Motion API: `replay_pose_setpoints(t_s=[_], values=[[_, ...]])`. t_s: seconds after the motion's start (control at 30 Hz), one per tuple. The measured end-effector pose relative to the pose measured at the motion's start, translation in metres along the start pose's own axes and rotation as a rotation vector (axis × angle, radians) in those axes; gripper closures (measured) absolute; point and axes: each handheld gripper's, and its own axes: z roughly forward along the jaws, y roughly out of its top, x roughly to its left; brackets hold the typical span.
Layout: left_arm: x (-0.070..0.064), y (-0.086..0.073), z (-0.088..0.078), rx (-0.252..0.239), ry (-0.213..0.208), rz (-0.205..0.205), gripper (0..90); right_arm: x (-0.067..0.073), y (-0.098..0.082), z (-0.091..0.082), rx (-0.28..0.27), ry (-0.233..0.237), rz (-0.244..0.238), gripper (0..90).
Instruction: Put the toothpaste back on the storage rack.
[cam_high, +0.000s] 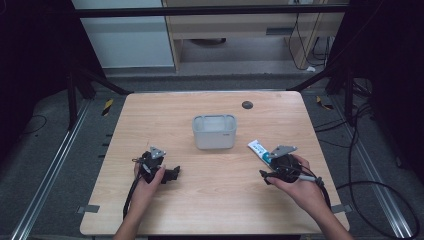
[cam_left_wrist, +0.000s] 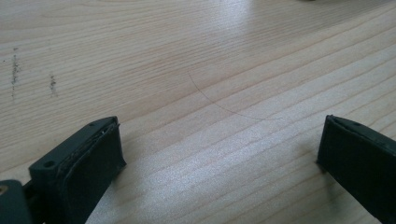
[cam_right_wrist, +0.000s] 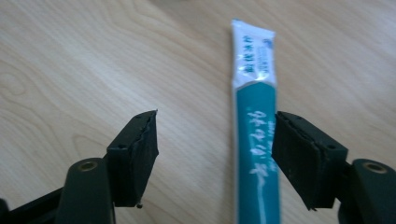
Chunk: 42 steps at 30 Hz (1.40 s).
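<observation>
My right gripper (cam_right_wrist: 215, 154) hangs with jaws apart over the toothpaste tube (cam_right_wrist: 254, 135), which lies flat on the table (cam_high: 210, 200) just right of the grey tub (cam_high: 214, 131). The tube looks light, soft and slick, so I'd pinch mid-body. My left gripper (cam_left_wrist: 219, 154) gapes over bare wood.

Bright, even light on the wooden table (cam_high: 215, 200), dark surroundings (close-up gripper views soft, slightly blurred)
</observation>
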Motion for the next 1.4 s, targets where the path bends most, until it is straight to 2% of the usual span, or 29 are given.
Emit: replay_pose_setpoints(t_s=[0.03, 0.1, 0.23, 0.33, 0.6, 0.73, 0.9, 0.97, 1.4], values=[[0.000, 0.000, 0.000, 0.000, -0.001, 0.000, 0.0, -0.008, 0.005, -0.004, 0.013, -0.008, 0.008, 35.2], [0.000, 0.000, 0.000, 0.000, 0.000, 0.000, 0.0, -0.015, 0.010, -0.007, 0.017, -0.012, 0.012, 36.9], [0.000, 0.000, 0.000, -0.001, 0.001, -0.003, 0.0, -0.026, 0.016, -0.008, 0.022, -0.002, 0.033, 41.7], [0.000, 0.000, 0.000, -0.004, 0.001, -0.006, 0.0, -0.032, 0.020, -0.004, 0.048, 0.005, 0.045, 43.7], [0.000, 0.000, 0.000, -0.003, 0.001, -0.005, 0.0, -0.034, 0.038, 0.007, 0.126, 0.022, 0.006, 50.2], [0.000, 0.000, 0.000, -0.003, 0.001, -0.005, 0.0, -0.039, 0.045, 0.013, 0.150, 0.015, 0.006, 51.3], [0.000, 0.000, 0.000, -0.003, 0.001, -0.005, 0.0, -0.044, 0.050, 0.017, 0.162, 0.030, 0.027, 51.8], [0.000, 0.000, 0.000, -0.003, 0.001, -0.005, 0.0, -0.046, 0.054, 0.020, 0.174, 0.052, 0.043, 52.0], [0.000, 0.000, 0.000, -0.003, 0.000, -0.004, 0.0, -0.051, 0.066, 0.034, 0.227, 0.027, 0.038, 49.9]])
